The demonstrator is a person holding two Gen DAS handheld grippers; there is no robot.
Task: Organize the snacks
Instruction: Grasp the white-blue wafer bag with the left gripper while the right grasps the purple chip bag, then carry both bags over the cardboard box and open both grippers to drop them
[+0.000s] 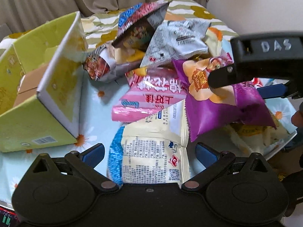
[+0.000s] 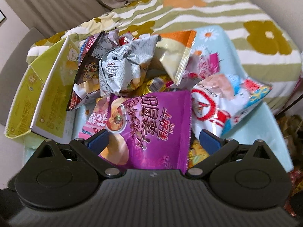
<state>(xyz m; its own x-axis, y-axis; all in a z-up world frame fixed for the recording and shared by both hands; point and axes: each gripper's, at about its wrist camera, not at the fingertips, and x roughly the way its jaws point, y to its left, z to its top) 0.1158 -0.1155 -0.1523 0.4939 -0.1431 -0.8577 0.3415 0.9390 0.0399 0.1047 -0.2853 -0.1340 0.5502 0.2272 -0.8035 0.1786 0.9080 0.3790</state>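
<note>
A heap of snack bags lies on a light blue daisy cloth (image 1: 94,104). A purple chip bag (image 2: 157,117) sits between the fingers of my right gripper (image 2: 154,140), which is open wide. From the left wrist view, that right gripper (image 1: 234,87) hovers over the purple bag (image 1: 214,113) at the right. My left gripper (image 1: 150,151) is open, with a cream and blue bag (image 1: 153,147) lying between its fingers. A pink bag (image 1: 144,98) lies beyond it. An open yellow-green box (image 1: 37,98) stands at the left.
A crumpled silver bag (image 2: 125,66), a dark red bag (image 2: 87,70), a cream and orange bag (image 2: 178,56) and a white, red and blue bag (image 2: 227,102) pile up behind. The box (image 2: 37,98) has its flap raised. A striped flowered blanket (image 2: 227,19) lies beyond.
</note>
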